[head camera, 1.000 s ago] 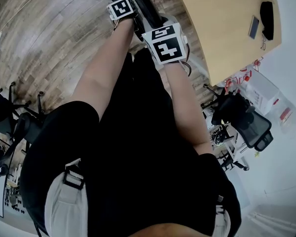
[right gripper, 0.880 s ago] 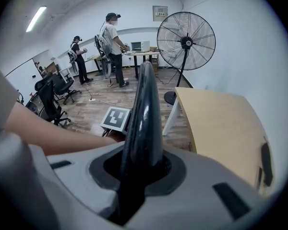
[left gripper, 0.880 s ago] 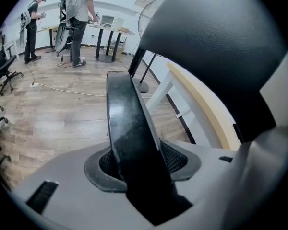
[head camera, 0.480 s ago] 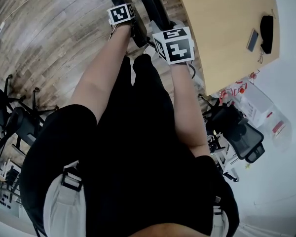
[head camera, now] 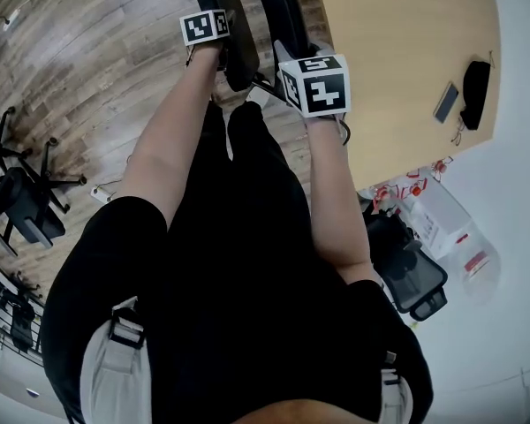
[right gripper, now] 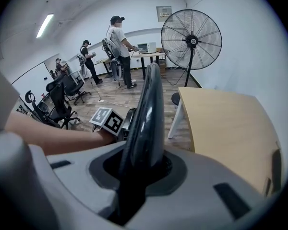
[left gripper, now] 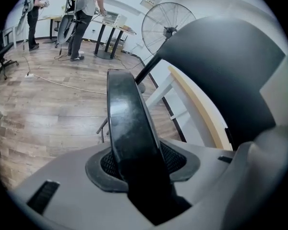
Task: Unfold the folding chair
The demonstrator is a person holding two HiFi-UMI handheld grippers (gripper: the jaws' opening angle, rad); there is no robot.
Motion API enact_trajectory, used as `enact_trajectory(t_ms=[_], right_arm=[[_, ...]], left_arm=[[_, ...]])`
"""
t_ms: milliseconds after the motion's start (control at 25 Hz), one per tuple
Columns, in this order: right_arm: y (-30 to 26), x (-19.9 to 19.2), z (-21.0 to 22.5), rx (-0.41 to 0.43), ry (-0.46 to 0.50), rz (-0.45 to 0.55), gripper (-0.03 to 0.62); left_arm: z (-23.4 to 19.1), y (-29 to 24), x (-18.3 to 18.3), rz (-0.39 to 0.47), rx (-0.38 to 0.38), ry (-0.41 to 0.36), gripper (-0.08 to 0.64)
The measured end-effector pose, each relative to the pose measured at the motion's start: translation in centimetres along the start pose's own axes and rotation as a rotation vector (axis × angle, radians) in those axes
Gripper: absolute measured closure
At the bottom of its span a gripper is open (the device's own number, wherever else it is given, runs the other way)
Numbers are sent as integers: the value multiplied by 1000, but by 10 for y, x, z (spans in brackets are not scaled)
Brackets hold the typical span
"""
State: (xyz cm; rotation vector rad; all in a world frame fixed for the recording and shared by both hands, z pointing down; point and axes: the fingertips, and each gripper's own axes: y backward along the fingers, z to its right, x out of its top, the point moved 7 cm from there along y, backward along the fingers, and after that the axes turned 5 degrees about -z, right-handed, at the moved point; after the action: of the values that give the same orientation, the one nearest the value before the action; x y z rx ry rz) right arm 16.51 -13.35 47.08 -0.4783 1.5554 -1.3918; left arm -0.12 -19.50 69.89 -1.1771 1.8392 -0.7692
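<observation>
Clamping left gripper (left gripper: 137, 164) and right gripper (right gripper: 134, 169) on the folding chair (left gripper: 127, 109), its black edges pointing straight away

Looks like a shared office or lab workspace to me. Wood-plank floor (head camera: 88, 51), plain white walls (right gripper: 134, 13), strip lights (right gripper: 44, 25) on the ceiling. There's a big light-wood desk (head camera: 397, 51) and a bunch of black rolling office chairs (right gripper: 62, 102) parked along the side. A large pedestal fan (right gripper: 191, 40) stands in the corner (the industrial kind, not a home one). A few people (right gripper: 119, 47) are standing at other desks (right gripper: 149, 54) further back.
</observation>
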Motion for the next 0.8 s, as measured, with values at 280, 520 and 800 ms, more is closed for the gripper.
enact_trajectory(t_ms=[280, 520, 800], right_arm=[[-5, -11, 33, 34, 19, 4, 520], [-13, -12, 33, 81, 65, 9, 515], [-24, -15, 29, 105, 62, -8, 511]], left_arm=[[-29, 2, -9, -2, -51, 48, 374], [-57, 7, -15, 13, -75, 71, 371], [-105, 17, -27, 7, -142, 104, 367]])
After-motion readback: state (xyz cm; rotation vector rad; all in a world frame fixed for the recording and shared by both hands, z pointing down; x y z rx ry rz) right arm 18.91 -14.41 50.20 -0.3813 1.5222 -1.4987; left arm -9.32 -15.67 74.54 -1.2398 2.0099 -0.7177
